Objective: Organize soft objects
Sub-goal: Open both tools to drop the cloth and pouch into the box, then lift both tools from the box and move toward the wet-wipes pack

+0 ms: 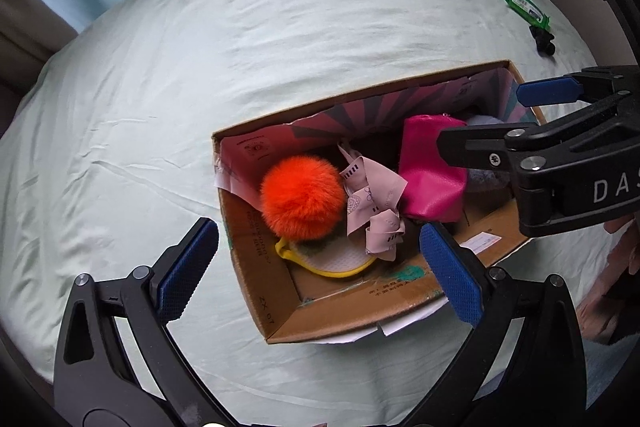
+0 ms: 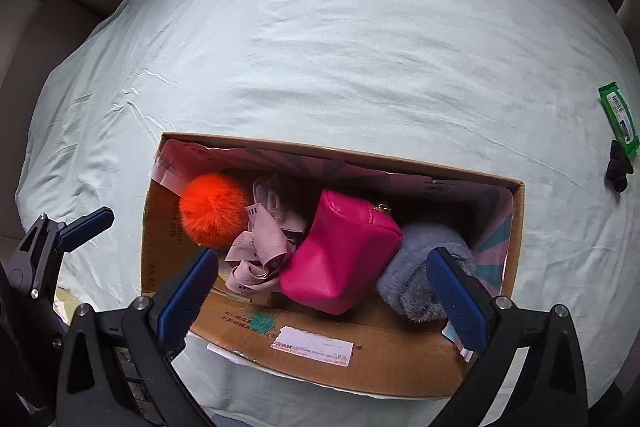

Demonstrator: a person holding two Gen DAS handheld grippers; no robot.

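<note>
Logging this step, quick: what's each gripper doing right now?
Left gripper: open, holding nothing, over the cardboard box.
Right gripper: open, holding nothing.

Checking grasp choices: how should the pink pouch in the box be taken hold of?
Probably from above with the right gripper, closing across the pink pouch along its raised zipper ridge: it leans tilted between the ribbon and grey plush, its sides crowded.
</note>
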